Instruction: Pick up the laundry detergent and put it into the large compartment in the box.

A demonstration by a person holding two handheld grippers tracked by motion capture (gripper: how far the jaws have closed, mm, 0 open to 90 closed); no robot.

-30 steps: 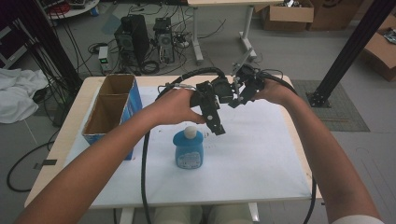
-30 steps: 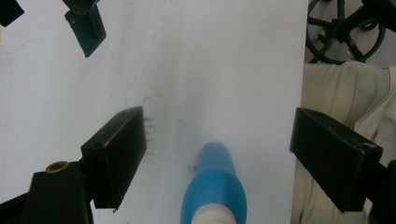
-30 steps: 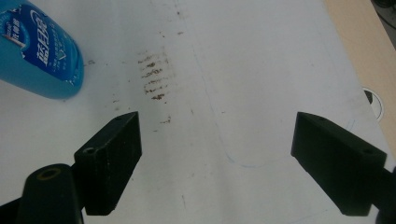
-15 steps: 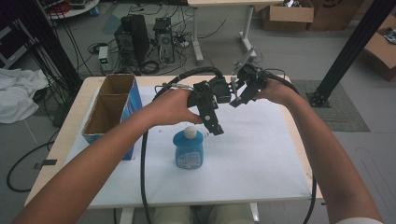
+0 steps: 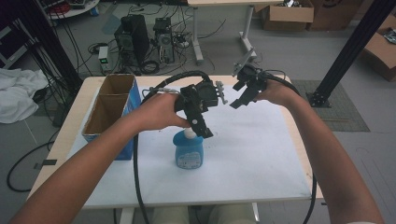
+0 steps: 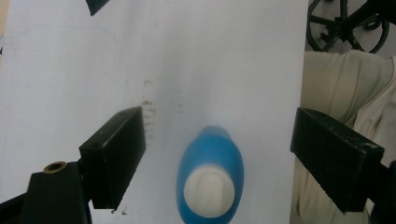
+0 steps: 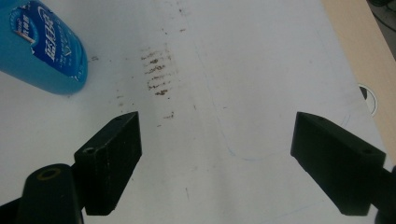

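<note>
Overhead and both close downward views share the bottle (image 5: pixel 189 150)

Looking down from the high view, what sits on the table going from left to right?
Cardboard box with a blue side, then the blue bottle with a white cap standing upright under the left gripper, then the right gripper held above the white sheet.

**Words on the blue bottle**

White signs are printed on the dark label of the blue bottle (image 7: pixel 44 49) in the right gripper view. They look like Chinese writing, with smaller lines beside them, but they cannot be read surely. In the high view, the label on the blue bottle (image 5: pixel 189 156) is too small and blurred to be read.
</note>
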